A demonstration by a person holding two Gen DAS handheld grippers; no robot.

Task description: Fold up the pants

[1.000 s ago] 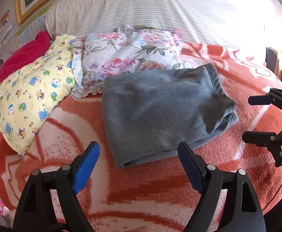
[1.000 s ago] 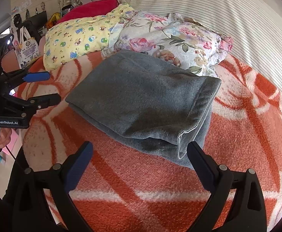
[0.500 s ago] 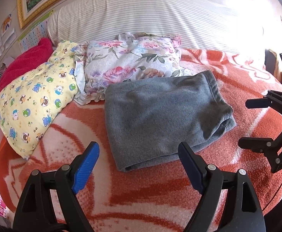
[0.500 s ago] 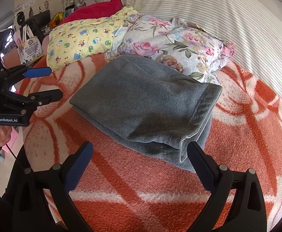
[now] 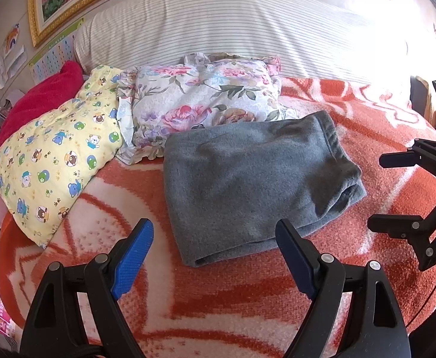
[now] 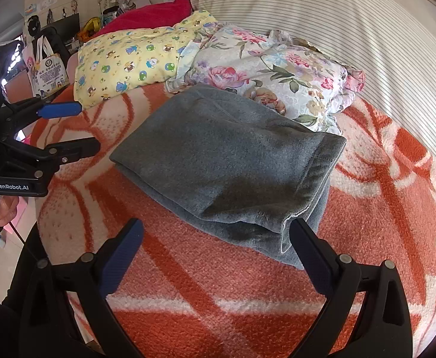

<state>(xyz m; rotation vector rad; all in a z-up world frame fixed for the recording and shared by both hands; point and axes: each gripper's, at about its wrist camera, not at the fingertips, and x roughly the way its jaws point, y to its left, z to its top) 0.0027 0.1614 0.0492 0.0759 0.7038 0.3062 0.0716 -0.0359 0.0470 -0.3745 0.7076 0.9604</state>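
**Folded pants on the bed, both grippers empty**

The grey fleece pants [image 5: 247, 179] lie folded in a thick stack on the orange-and-white blanket [image 5: 218, 304], their far edge touching the floral pillow [image 5: 200, 104] at 12 o'clock. Left gripper [image 5: 212, 256] and right gripper [image 6: 215, 256] hover at 6 o'clock, jaws spread, holding nothing

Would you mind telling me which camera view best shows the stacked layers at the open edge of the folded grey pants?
The right wrist view: the grey pants turn their layered edge, with its pale hem line, toward the camera. The left wrist view shows mostly the flat top of the pants, with that edge foreshortened at the right side.
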